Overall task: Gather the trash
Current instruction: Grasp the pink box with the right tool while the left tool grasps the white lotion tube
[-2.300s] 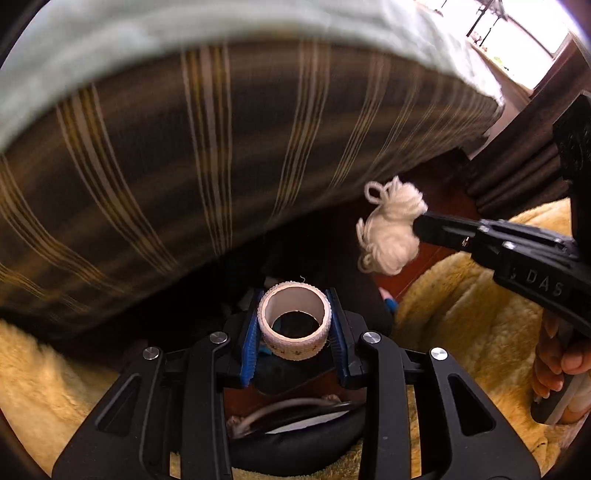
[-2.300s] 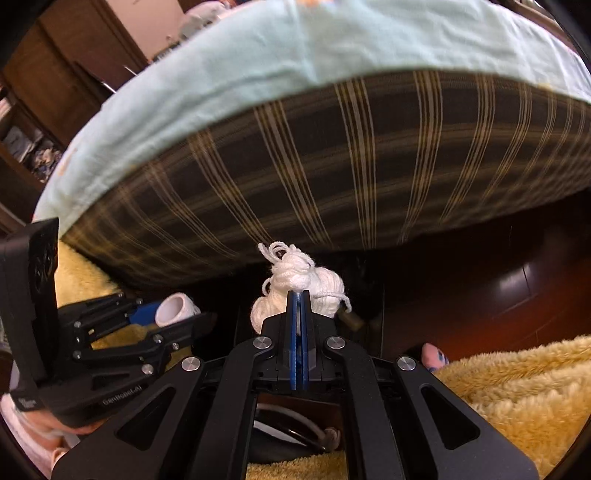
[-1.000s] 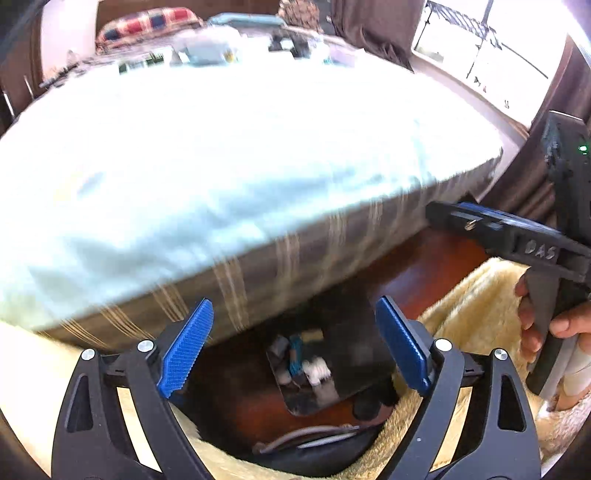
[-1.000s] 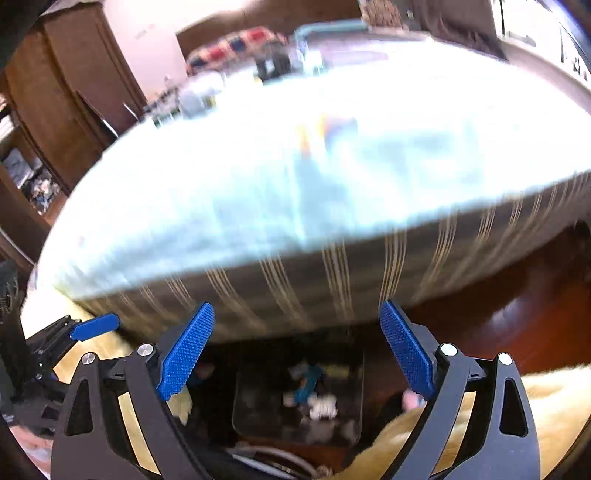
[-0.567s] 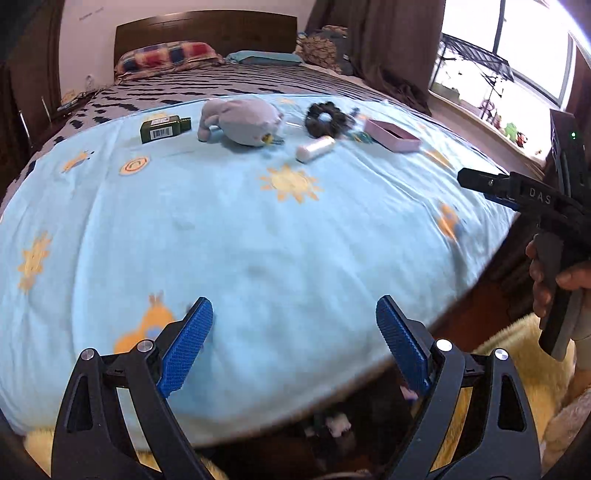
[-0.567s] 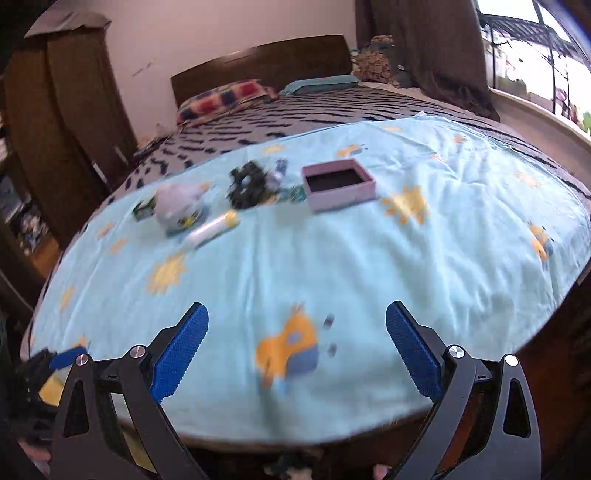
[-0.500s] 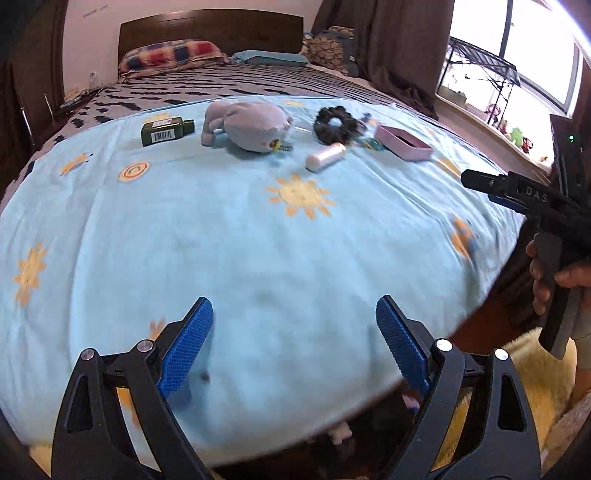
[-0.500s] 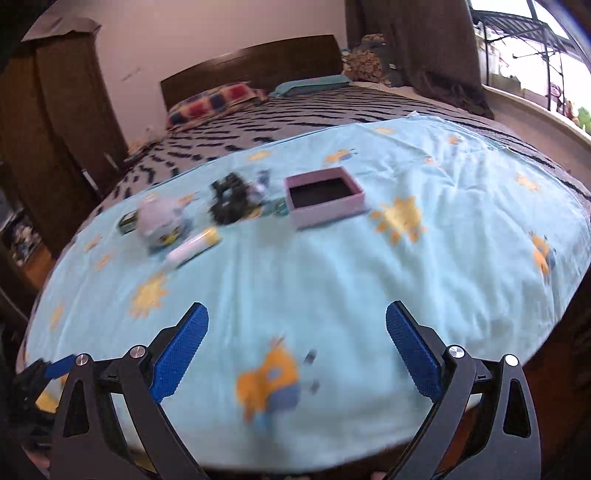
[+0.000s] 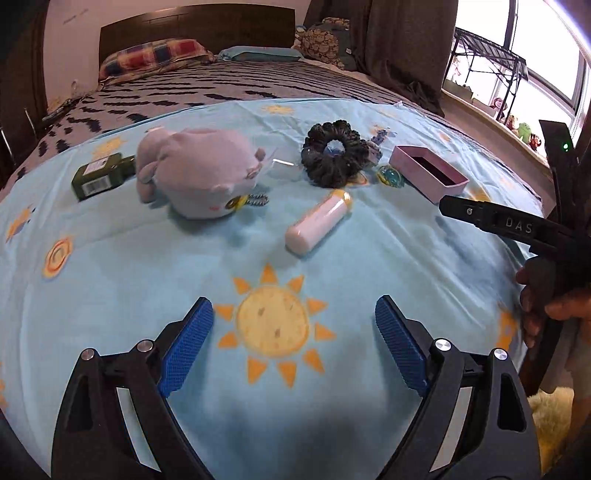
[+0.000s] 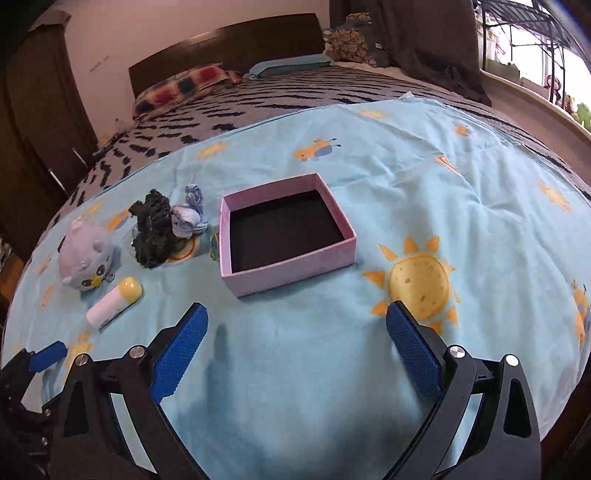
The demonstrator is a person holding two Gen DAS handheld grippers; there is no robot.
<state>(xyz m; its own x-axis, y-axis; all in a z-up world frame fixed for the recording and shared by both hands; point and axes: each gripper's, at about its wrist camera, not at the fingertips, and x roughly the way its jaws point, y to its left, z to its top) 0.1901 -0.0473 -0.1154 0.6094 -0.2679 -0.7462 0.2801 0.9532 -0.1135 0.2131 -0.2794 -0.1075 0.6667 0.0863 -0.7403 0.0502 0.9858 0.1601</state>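
Short of the pink box (image 10: 286,236) we hold both grippers (image 9: 293,323) (image 10: 297,330) wide, empty, ready for more trash

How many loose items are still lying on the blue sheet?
7 seen, maybe more hidden: green bottle, plush toy, white tube, black scrunchie, pale blue knit piece, glass marble, pink box.

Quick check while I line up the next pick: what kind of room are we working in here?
Almost certainly a bedroom. The items lie on a bed under a light blue sun-print sheet, with a dark wooden headboard and a checked pillow at the far end, and a curtained window beside it.
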